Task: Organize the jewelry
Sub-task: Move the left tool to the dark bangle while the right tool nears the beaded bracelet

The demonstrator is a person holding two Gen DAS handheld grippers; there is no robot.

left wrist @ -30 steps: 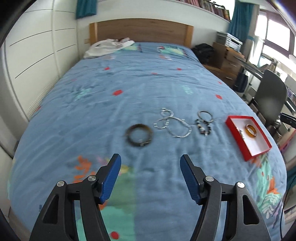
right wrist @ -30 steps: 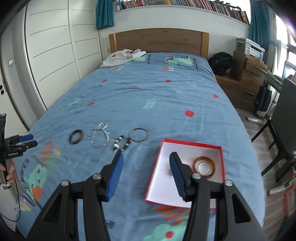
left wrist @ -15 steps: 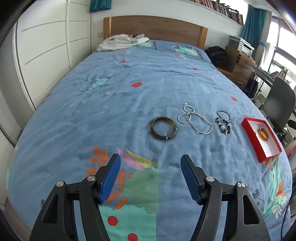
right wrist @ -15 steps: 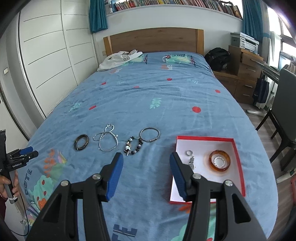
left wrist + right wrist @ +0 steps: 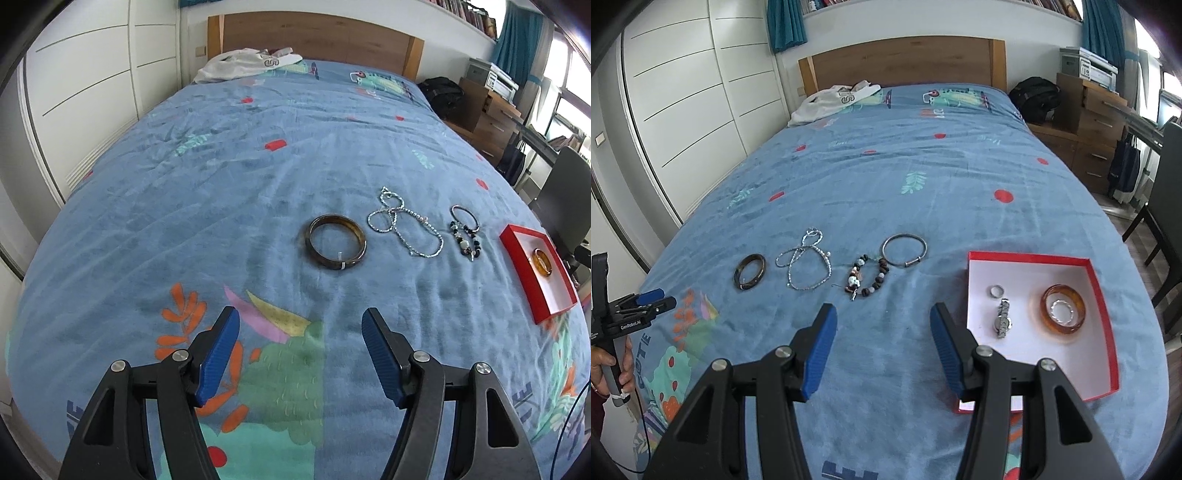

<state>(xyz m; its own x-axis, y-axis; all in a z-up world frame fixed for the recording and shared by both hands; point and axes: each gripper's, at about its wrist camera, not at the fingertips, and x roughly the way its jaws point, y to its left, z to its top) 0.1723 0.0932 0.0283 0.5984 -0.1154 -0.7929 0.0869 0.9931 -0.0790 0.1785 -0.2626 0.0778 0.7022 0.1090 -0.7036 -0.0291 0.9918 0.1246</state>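
Jewelry lies in a row across the blue bedspread (image 5: 960, 177), and we place everything by the red box (image 5: 1106, 302) at the row's right end. Inside the box we see an amber bangle (image 5: 1063, 309) with a small silver ring (image 5: 1062, 311) lying inside it, a watch (image 5: 1003, 319) to its left, and a plain ring (image 5: 996, 291) just beyond the watch. To the left of the box, on the bedspread, comes a thin metal bangle (image 5: 904, 249), then a beaded bracelet (image 5: 866, 277) touching that bangle's near edge, then a silver chain (image 5: 807, 260), and farthest from the box a dark bangle (image 5: 750, 271).

Our left claw (image 5: 300, 325) hangs released, fingers wide apart and holding nothing, above the bedspread on the near side of the dark bangle (image 5: 338, 242), well apart from the box (image 5: 537, 273). Our right claw (image 5: 882, 317) is likewise released and empty, hovering just beside the box's near-left corner, short of the beaded bracelet.
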